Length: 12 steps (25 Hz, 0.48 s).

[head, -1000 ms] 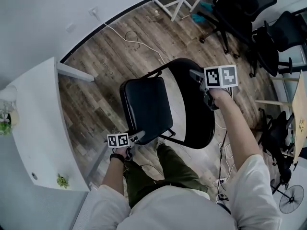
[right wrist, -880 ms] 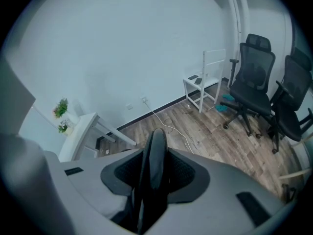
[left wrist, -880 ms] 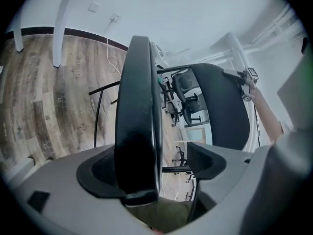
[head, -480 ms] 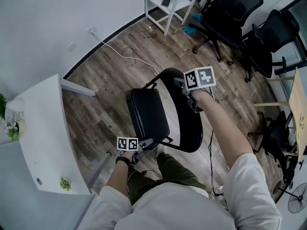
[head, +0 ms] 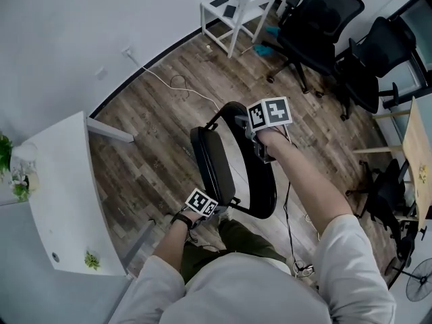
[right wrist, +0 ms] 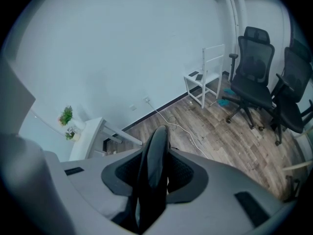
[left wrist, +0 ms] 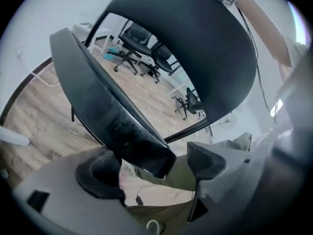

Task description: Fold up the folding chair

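Observation:
The black folding chair stands on the wood floor in front of me. Its seat [head: 212, 164] is tipped up almost on edge, close to the round backrest [head: 262, 191]. My left gripper [head: 217, 204] is at the seat's near corner. In the left gripper view the seat [left wrist: 98, 102] lies against one pad of the left gripper [left wrist: 151, 166], and a gap stays to the other. My right gripper [head: 247, 127] holds the top of the backrest. Its jaws are closing, and both pads of the right gripper [right wrist: 155, 173] press on the backrest edge [right wrist: 155, 146].
A white table [head: 61, 187] with small plants stands close on the left. Black office chairs [head: 324, 19] and a white stand [head: 236, 9] fill the far right. A cable [head: 175, 83] lies on the floor. My legs [head: 236, 238] are just behind the chair.
The seat has swung up from flat to nearly upright against the backrest. My left gripper rose and rolled with its front edge. The right gripper lifted slightly on the backrest.

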Each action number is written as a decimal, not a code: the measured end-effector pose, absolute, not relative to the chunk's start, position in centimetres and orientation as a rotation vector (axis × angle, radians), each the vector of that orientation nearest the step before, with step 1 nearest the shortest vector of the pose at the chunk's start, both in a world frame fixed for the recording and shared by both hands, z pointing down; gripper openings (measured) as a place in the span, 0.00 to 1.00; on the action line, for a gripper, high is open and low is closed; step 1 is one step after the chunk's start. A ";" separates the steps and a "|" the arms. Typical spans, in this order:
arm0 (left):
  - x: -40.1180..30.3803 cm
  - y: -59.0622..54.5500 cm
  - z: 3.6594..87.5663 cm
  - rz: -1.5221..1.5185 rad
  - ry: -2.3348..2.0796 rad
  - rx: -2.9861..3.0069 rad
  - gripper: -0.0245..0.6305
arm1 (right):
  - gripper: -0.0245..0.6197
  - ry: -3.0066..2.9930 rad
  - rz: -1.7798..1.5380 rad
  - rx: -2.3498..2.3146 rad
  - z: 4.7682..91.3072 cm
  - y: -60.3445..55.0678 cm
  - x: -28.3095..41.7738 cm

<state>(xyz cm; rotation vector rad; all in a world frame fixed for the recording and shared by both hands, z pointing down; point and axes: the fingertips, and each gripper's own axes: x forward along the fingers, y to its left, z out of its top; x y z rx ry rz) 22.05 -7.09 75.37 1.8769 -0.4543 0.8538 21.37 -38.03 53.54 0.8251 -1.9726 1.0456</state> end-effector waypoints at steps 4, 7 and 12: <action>24.0 -7.1 74.7 1.043 -0.342 1.979 0.66 | 0.25 -1.969 1.068 0.819 53.0 -37.5 20.9; 24.4 -6.6 75.2 1.234 -0.262 2.009 0.66 | 0.25 -1.965 1.082 0.810 52.7 -37.2 20.3; 25.2 -6.8 74.4 1.459 -0.108 2.101 0.66 | 0.23 -1.961 1.126 0.784 52.4 -36.6 18.8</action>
